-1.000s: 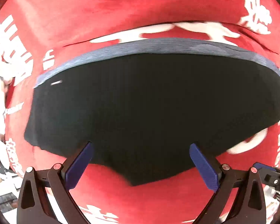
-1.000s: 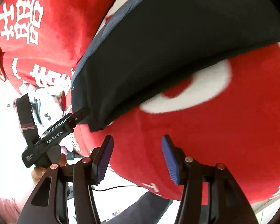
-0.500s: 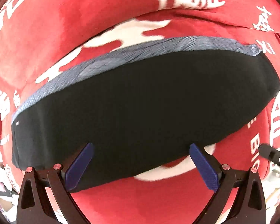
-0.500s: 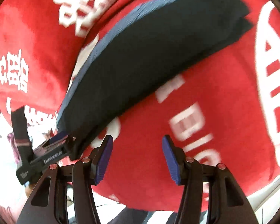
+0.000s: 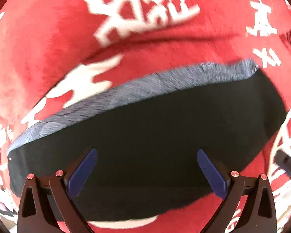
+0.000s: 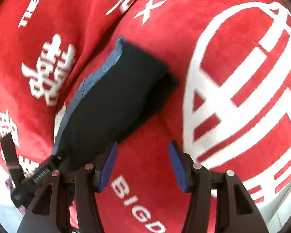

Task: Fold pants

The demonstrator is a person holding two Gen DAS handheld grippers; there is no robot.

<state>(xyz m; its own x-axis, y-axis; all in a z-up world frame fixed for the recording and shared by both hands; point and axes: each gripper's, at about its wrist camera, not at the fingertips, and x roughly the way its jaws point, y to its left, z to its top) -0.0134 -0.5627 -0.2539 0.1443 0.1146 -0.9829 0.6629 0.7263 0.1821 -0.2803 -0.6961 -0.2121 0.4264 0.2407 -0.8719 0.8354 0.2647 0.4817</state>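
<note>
Pants: one folded pair on one red blanket; both grippers released, empty.

Pants: matt dark cloth, smooth; ribbed greyish-blue knit band on their far edge. Blanket under the pants: red plush, fuzzy nap, white print. Left gripper and right gripper: matt black plastic frames, blue rubbery pads, shiny metal pins.
</note>
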